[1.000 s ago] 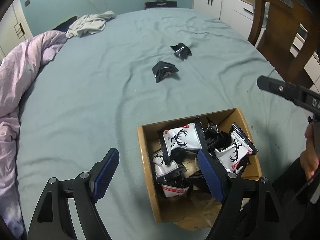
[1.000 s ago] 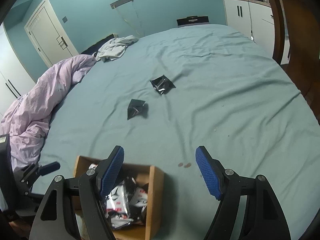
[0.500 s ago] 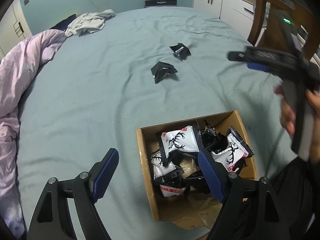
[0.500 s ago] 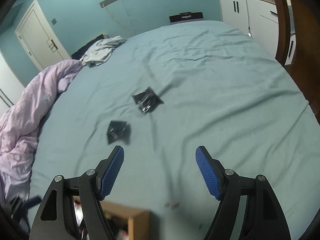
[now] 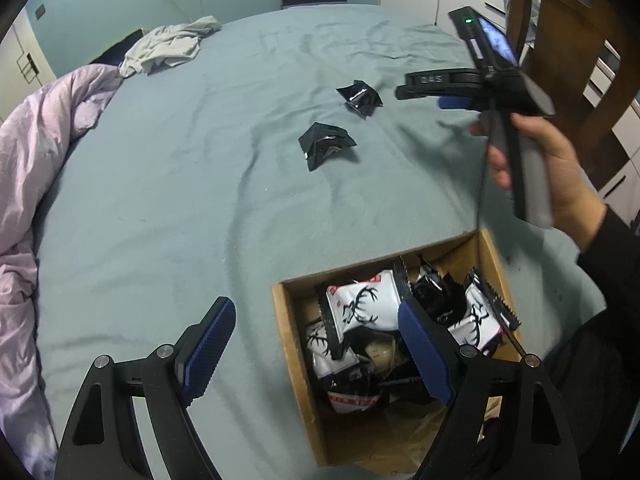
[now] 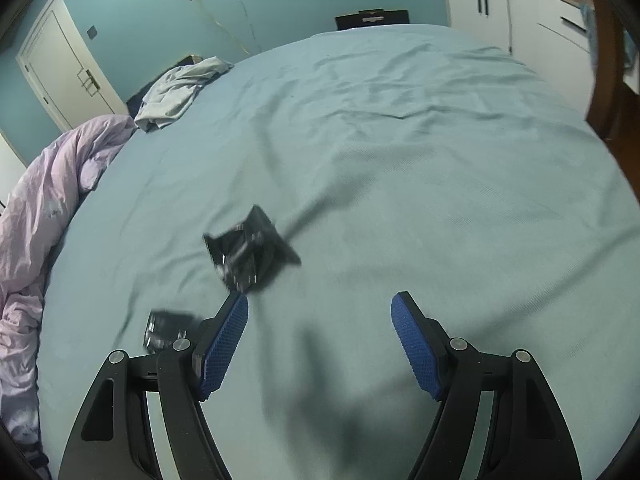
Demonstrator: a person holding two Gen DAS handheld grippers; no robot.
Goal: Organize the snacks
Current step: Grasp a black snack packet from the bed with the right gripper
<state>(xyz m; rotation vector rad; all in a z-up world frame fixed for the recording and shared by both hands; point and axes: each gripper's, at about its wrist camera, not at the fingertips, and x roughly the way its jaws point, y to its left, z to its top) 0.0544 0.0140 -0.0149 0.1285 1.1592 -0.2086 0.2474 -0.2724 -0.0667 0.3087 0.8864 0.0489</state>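
Two black snack packets lie on the teal bedsheet: a nearer one and a farther one. A cardboard box at the near edge holds several black-and-white deer-print snack packets. My left gripper is open and empty, hovering over the box's left rim. My right gripper is open and empty above the sheet; the farther packet lies just ahead of its left finger. It also shows in the left wrist view, to the right of the packets.
A purple duvet is bunched along the left side. A grey garment lies at the far left of the bed. A wooden chair and white cabinets stand to the right.
My right gripper has moved away from the box and forward over the bed toward the two loose packets, still open. My left gripper has stayed over the box.
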